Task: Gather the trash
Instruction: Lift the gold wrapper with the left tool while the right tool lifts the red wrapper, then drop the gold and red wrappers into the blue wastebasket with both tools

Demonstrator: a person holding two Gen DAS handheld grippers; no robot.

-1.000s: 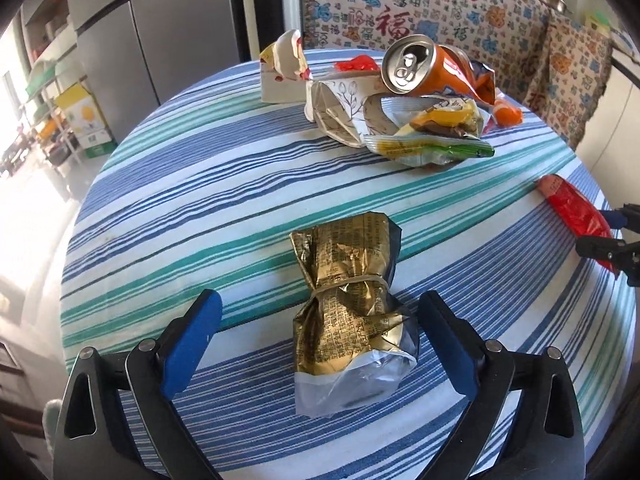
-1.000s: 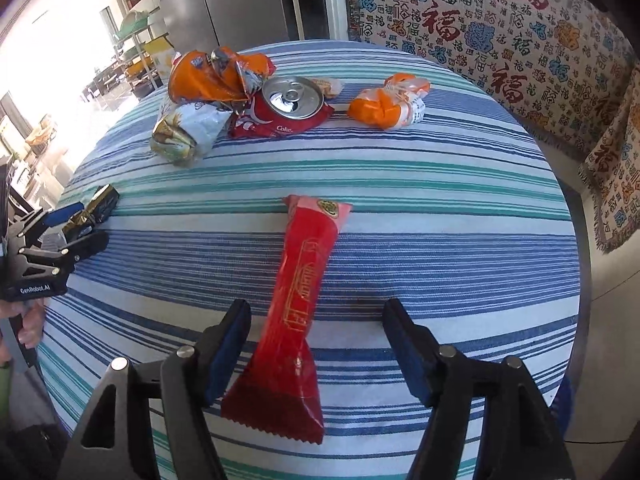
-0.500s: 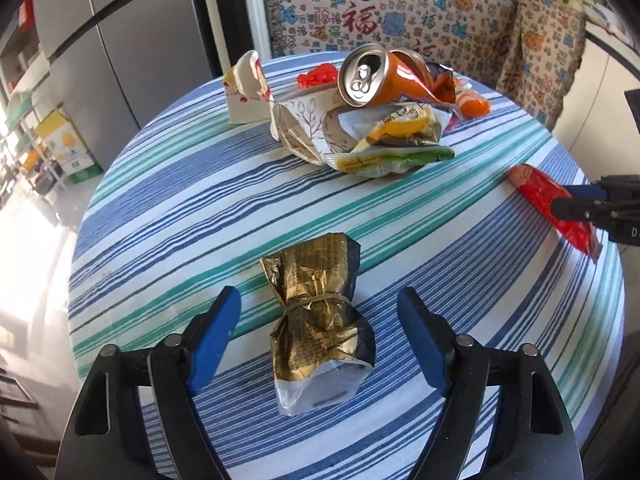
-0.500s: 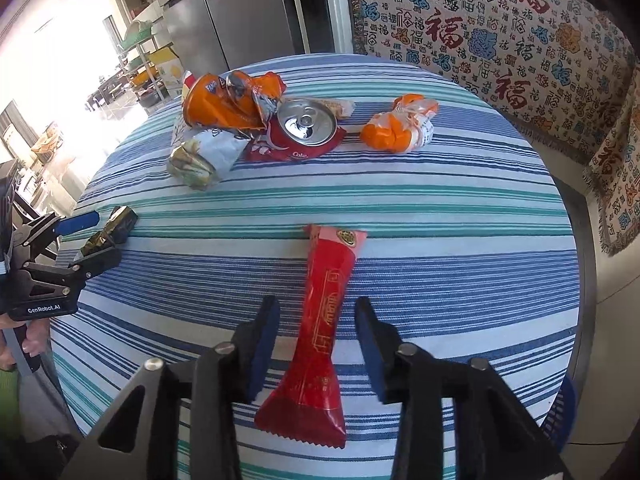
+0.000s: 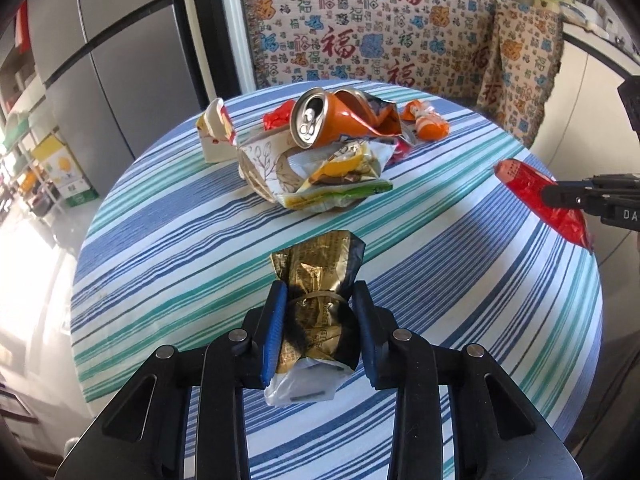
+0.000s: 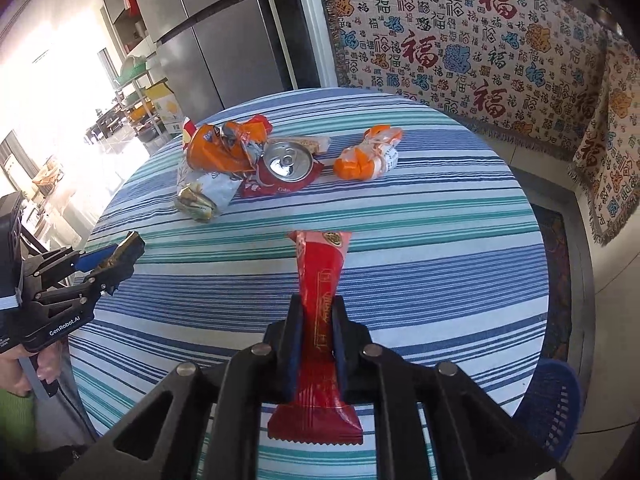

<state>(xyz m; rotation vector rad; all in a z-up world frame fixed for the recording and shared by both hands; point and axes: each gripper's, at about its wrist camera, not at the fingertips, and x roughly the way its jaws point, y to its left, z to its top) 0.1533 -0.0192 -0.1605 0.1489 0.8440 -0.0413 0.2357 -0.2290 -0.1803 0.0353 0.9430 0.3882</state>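
A crumpled gold wrapper (image 5: 316, 264) with a white end sits between the blue pads of my left gripper (image 5: 319, 292). The jaws are closing and the pads press its waist. From the right wrist view, that gripper (image 6: 120, 258) is at the table's left edge with the gold wrapper (image 6: 130, 246) sticking out of it. My right gripper (image 6: 318, 302) is shut on a long red wrapper (image 6: 322, 256), which pokes out ahead of and behind the pads. In the left wrist view the red wrapper (image 5: 528, 184) hangs from the right gripper (image 5: 556, 196) just above the striped tablecloth (image 5: 180, 240).
A heap of trash lies at the far side of the round table: an orange can (image 5: 320, 120), a patterned paper cup (image 5: 264, 160), snack bags, a red can (image 6: 286, 162). An orange wrapper (image 6: 368, 154) lies apart. A blue basket (image 6: 552, 404) stands beside the table.
Both grippers went from wide open to closed: the left on the gold wrapper, the right on the red wrapper. Both have risen a little, taking the wrappers along.
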